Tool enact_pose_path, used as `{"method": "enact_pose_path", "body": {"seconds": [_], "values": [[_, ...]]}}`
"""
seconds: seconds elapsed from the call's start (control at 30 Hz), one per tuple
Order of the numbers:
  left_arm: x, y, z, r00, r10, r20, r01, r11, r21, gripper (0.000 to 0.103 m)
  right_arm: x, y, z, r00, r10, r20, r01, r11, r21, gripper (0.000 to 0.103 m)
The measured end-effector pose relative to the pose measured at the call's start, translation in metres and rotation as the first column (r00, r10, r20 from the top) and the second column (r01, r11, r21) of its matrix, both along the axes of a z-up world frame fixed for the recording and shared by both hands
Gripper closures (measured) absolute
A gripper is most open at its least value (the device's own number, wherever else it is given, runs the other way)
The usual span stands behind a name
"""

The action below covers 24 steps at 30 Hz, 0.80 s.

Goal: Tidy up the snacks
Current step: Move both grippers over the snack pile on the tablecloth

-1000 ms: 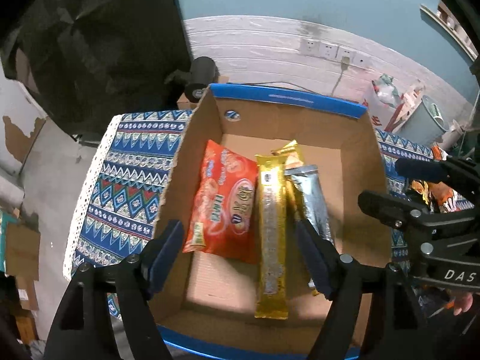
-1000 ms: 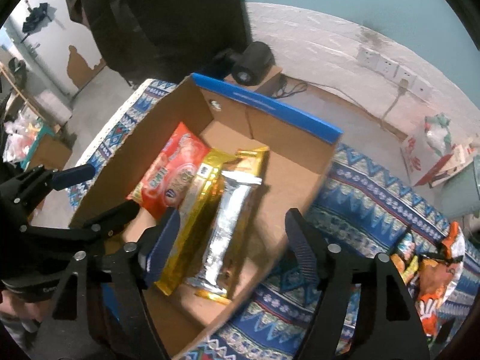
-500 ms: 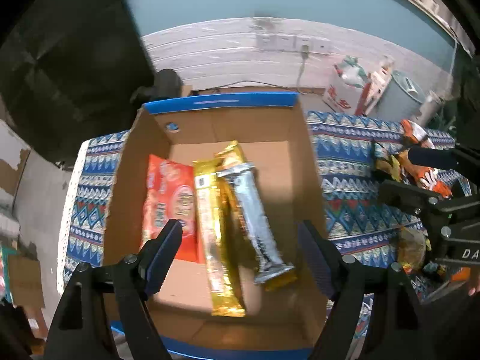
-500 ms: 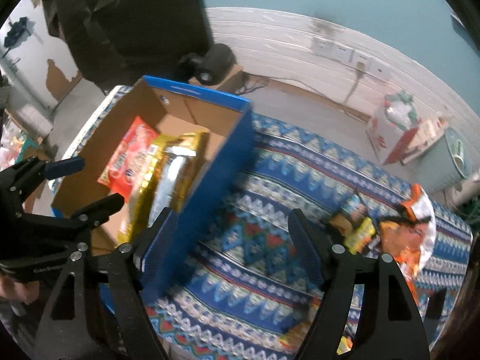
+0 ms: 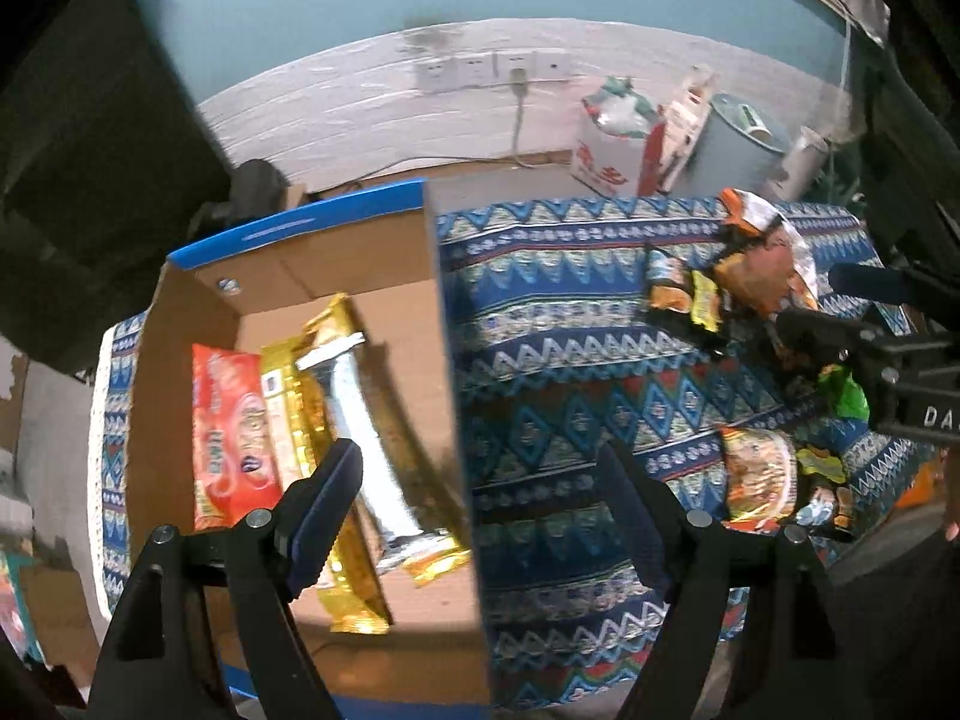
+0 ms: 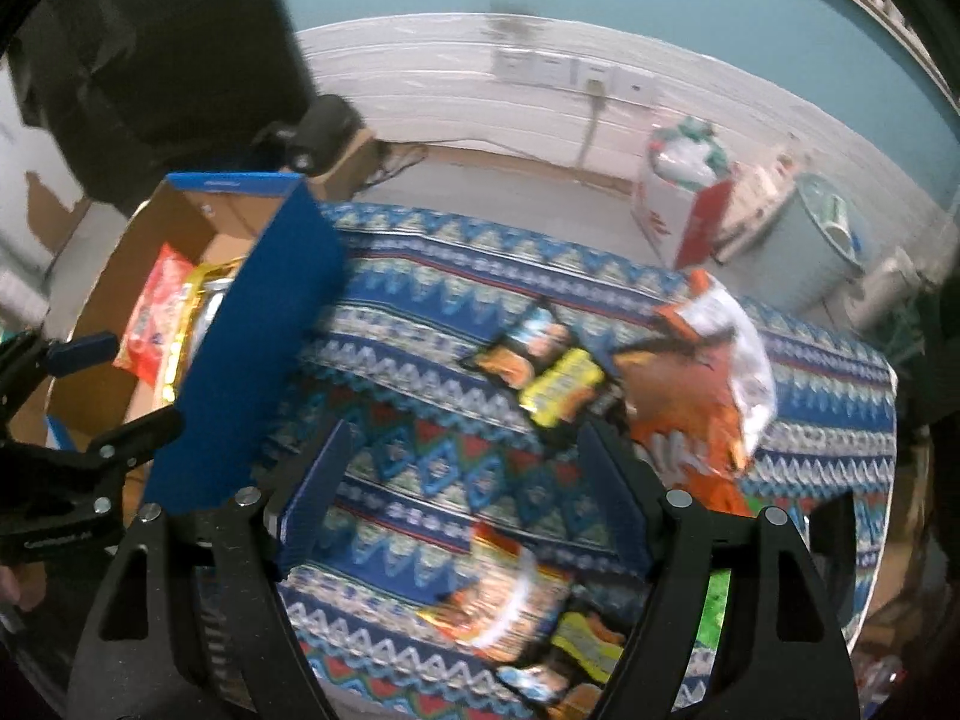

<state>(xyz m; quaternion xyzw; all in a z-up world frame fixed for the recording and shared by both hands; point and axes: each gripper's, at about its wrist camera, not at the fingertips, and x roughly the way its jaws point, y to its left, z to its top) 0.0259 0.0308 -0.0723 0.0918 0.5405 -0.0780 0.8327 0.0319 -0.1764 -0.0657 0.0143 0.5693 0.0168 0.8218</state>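
An open cardboard box [image 5: 393, 312] with blue outer walls [image 6: 252, 360] stands on the left of the table. Inside lie a red packet [image 5: 231, 432], a long gold packet [image 5: 354, 576] and a silver packet [image 5: 360, 414]. Loose snacks lie on the cloth to the right: a big orange bag [image 6: 690, 414], a yellow-black packet [image 6: 561, 387] and a noodle packet [image 6: 498, 600]. My left gripper [image 5: 477, 468] hangs open above the box's right wall with nothing between its fingers. My right gripper [image 6: 467, 444] is open and empty over the cloth, between the box and the loose snacks.
A blue patterned tablecloth [image 5: 558, 324] covers the table. Behind it, on the floor by the white panelled wall, are a white-and-red carton [image 6: 678, 204] and a grey bin [image 5: 738, 144]. A black round device [image 6: 318, 132] sits behind the box.
Both grippers have moved right. The left has gone from over the middle of the box to its right wall, the right from over the box to the cloth near the loose snacks.
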Motion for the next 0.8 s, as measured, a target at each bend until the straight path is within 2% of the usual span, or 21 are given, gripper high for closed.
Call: {"method": "enact_pose_path", "body": {"seconds": [0.2, 0.6, 0.8], "values": [[0.002, -0.023, -0.003, 0.999, -0.030, -0.015, 0.030, 1.000, 0.004, 0.021, -0.015, -0.031, -0.005, 0.998, -0.057, -0.013, 0.057, 0.998, -0.014, 0.025], [0.000, -0.081, -0.032, 0.985, -0.111, -0.130, 0.107, 0.994, -0.033, 0.021, -0.046, -0.085, -0.022, 0.987, -0.150, -0.053, 0.147, 0.988, -0.041, 0.024], [-0.002, -0.113, -0.043, 0.977, -0.149, -0.153, 0.148, 0.989, -0.017, 0.021, -0.061, -0.115, -0.041, 0.973, -0.211, -0.097, 0.206, 0.977, -0.062, 0.024]]}}
